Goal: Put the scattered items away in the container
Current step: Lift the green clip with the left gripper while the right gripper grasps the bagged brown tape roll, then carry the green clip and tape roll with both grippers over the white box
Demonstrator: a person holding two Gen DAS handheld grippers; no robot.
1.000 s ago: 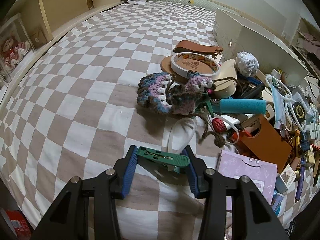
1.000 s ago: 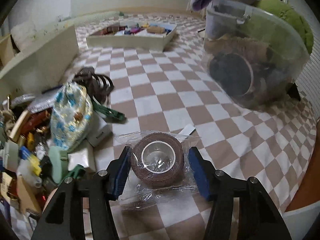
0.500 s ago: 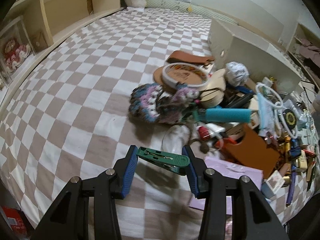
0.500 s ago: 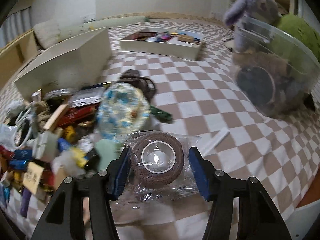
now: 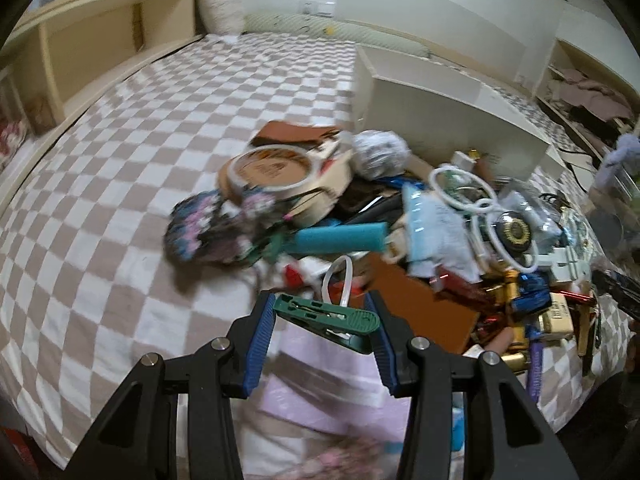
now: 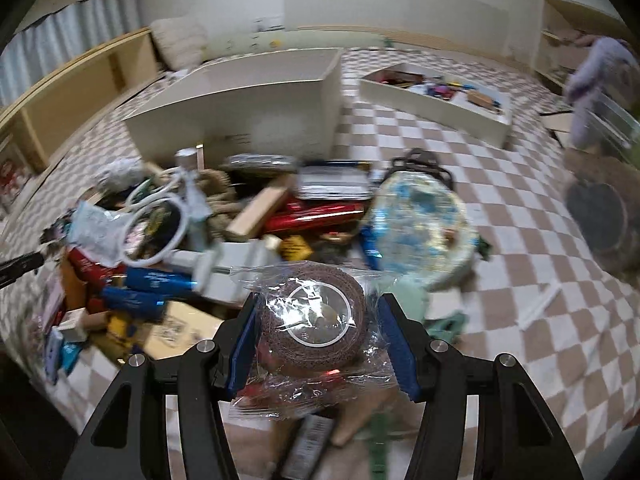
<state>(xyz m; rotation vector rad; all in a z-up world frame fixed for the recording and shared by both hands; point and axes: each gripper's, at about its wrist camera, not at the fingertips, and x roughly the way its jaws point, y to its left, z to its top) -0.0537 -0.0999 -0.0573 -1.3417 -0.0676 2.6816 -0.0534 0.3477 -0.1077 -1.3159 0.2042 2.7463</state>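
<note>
Left gripper (image 5: 326, 320): jaws closed on a green clip (image 5: 326, 317), spanning pad to pad, long axis crosswise. Right gripper (image 6: 316, 330): jaws clamping a brown tape roll (image 6: 314, 326) in clear wrap, core facing the camera. Beyond both jaws, the clutter pile (image 6: 224, 236); farther, a white container (image 6: 256, 108) on the checkered bed (image 5: 120, 152).

We see a brown-and-white checkered cover (image 5: 120, 168) filling the lower left of the frame, a wooden shelf unit (image 5: 92, 52) along the upper left, a pale wall (image 6: 392, 4) across the top, and a grey curtain (image 6: 76, 36) at upper left.
</note>
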